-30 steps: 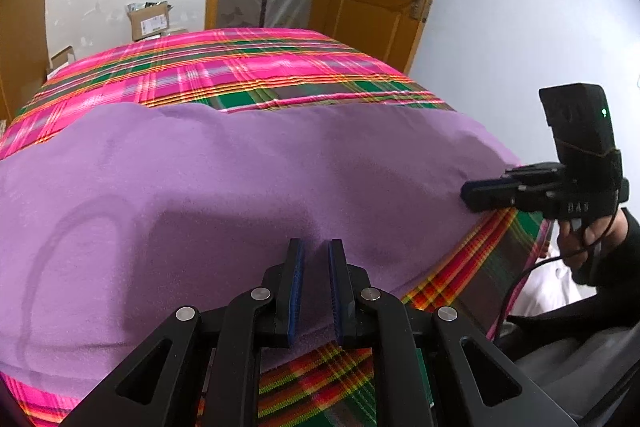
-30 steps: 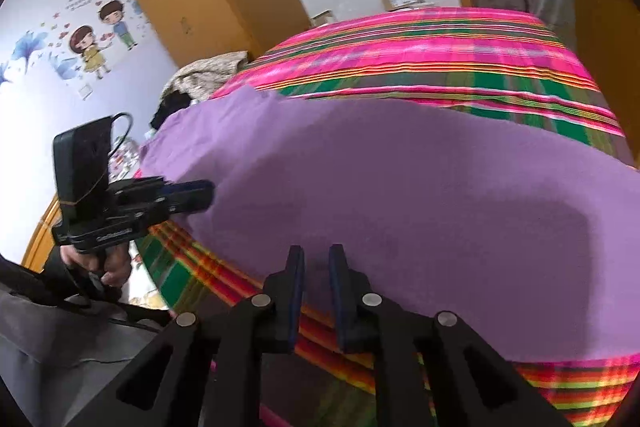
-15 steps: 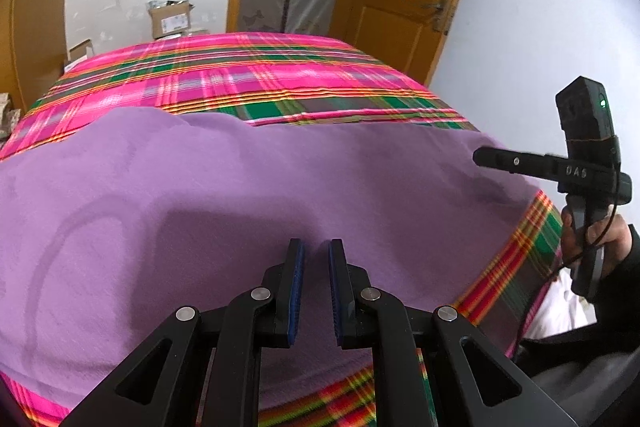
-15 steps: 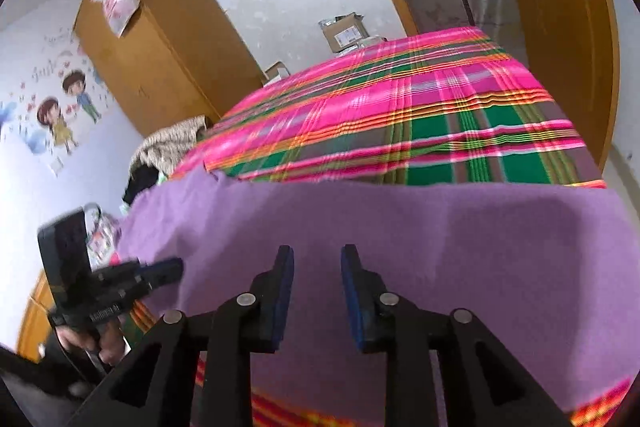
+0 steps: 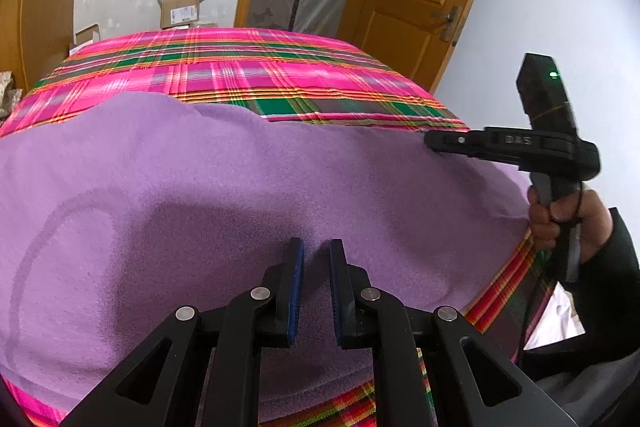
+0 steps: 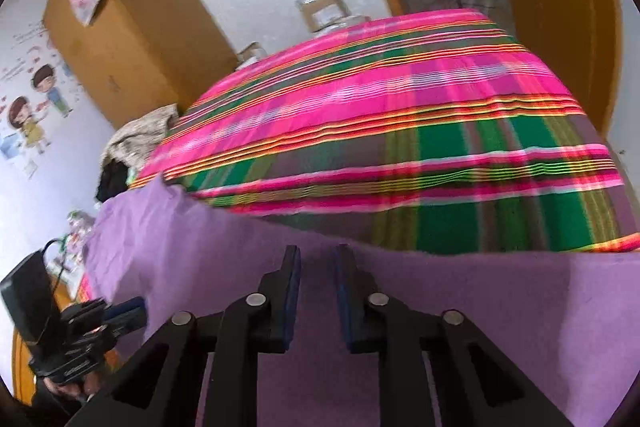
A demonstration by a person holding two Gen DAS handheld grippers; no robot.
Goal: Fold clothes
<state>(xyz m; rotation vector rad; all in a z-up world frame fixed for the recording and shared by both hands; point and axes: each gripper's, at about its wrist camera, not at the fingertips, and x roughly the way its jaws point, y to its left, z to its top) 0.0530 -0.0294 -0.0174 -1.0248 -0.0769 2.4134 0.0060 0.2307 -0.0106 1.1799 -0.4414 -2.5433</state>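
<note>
The bed with the pink, green and orange plaid cover [image 5: 256, 67] carries everything here. Across its near half, from the left edge to the right edge, lies the large lilac fleece garment [image 5: 200, 187]. It is spread quite flat, and its far border makes a wavy line across the middle of the bed. A curved seam shows on its left part. Which kind of garment it is, and if it is already folded one time, I cannot tell.

The left gripper [image 5: 316, 287] hovers low above the near part of the fleece. Its blue-padded fingers [image 5: 296, 291] stand a little apart with only cloth visible below the gap, so they hold nothing. The right gripper [image 6: 316, 291] is over the far border of the fleece, near the right edge of the bed, and its fingers are also apart and empty. In the left view its tip [image 5: 436, 141] seems to reach the border, but contact I cannot confirm. The right view is blurred.

In my judgement the right gripper is going for the far border, perhaps to fold it or to smooth it. To do this well, the fingers should take only the fleece and not the plaid cover below. The grip should be close to a corner, so the border stays straight. The left gripper can take the same border further left, and both should move together to keep the cloth without wrinkles.
</note>
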